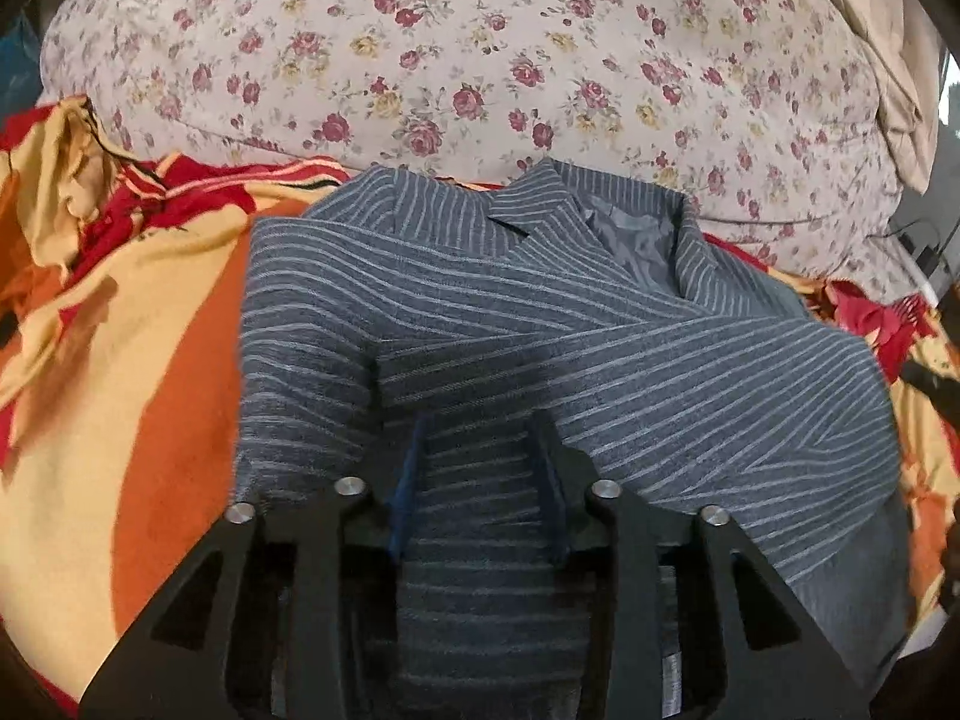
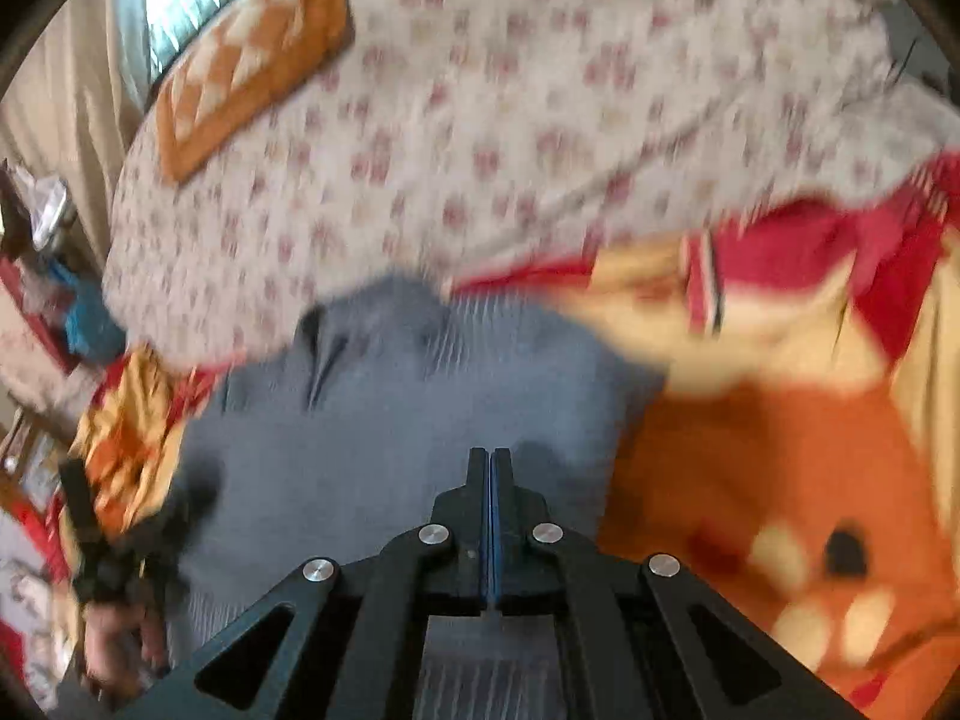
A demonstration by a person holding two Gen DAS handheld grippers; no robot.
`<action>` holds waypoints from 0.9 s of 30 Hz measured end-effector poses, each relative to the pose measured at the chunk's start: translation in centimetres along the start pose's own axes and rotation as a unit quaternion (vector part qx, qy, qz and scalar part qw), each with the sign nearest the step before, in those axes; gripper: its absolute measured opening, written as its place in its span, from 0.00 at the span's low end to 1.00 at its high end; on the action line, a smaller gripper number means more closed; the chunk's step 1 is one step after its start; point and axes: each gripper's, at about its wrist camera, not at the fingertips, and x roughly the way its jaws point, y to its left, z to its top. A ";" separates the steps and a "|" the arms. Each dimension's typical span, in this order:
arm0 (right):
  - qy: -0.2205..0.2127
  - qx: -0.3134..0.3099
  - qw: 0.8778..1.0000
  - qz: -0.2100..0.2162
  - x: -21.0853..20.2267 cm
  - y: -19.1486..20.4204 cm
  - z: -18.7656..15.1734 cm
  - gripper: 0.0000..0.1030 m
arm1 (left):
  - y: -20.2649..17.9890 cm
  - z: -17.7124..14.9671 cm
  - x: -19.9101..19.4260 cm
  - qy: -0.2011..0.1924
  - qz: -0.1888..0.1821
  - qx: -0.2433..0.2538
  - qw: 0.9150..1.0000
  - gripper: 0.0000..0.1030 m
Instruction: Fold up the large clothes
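A grey pinstriped jacket (image 1: 540, 324) lies on the bed with both sleeves folded across its front and its collar at the far end. My left gripper (image 1: 480, 438) is open, its two fingers apart just over the jacket's near part with striped cloth showing between them. In the blurred right wrist view the jacket (image 2: 390, 420) lies ahead, and my right gripper (image 2: 491, 462) is shut and empty above its near part. The left gripper (image 2: 114, 564) and the hand that holds it show at the lower left there.
The jacket rests on an orange, red and yellow blanket (image 1: 138, 360). A floral quilt (image 1: 480, 60) is heaped behind it, with an orange patterned cushion (image 2: 252, 60) on it. Beige cloth (image 1: 900, 78) lies at the far right. Clutter (image 2: 48, 276) stands beside the bed.
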 end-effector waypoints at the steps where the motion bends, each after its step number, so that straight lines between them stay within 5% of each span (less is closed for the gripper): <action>1: 0.005 -0.002 1.000 -0.003 1.0 -0.2 0.4 0.00 | -0.1 -0.1 0.0 0.000 -0.002 0.001 1.000 0.41; 6: 0.091 0.016 0.992 -0.087 8.0 -3.5 0.0 0.00 | -1.3 -0.3 0.2 0.004 -0.016 0.027 0.999 0.61; 13: 0.064 0.005 0.994 -0.084 5.4 -2.8 0.8 0.00 | -1.9 -0.2 0.5 0.010 -0.022 0.043 0.999 0.76; 18: 0.021 -0.048 0.996 -0.072 1.0 1.2 -0.1 0.04 | -2.3 -0.3 0.7 0.012 -0.017 0.055 0.998 0.78; 24: 0.099 -0.078 0.988 -0.087 2.1 2.0 -4.4 0.09 | -2.4 -0.3 0.7 0.010 -0.017 0.056 0.998 0.80; 27: 0.096 -0.108 0.986 -0.088 2.7 2.2 -5.2 0.10 | -2.5 -0.3 0.8 0.011 -0.013 0.061 0.998 0.80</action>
